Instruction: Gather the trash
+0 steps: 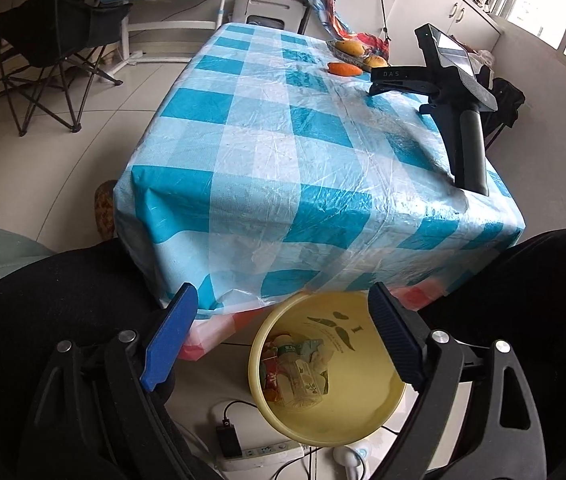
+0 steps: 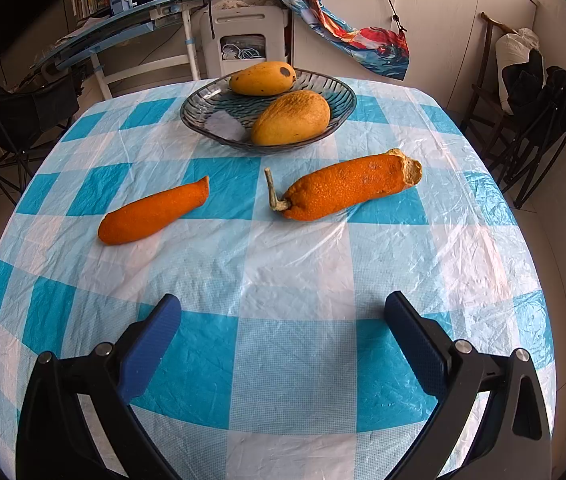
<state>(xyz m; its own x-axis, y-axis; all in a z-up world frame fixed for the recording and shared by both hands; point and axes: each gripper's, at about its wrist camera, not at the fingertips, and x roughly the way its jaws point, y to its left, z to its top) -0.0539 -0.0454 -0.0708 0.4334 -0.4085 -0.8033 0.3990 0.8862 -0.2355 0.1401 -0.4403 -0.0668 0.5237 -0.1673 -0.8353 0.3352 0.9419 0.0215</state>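
Observation:
Two pieces of orange peel lie on the blue-checked table: a smaller one at left and a larger one with a stem at right. My right gripper is open and empty, just above the tablecloth short of them; it also shows in the left wrist view. My left gripper is open and empty, above a yellow bin on the floor at the table's near edge. The bin holds several wrappers and a bottle.
A glass dish with two mangoes stands behind the peels. A folding chair and a desk stand at far left. A power strip and cables lie on the floor by the bin. Dark-clothed legs flank it.

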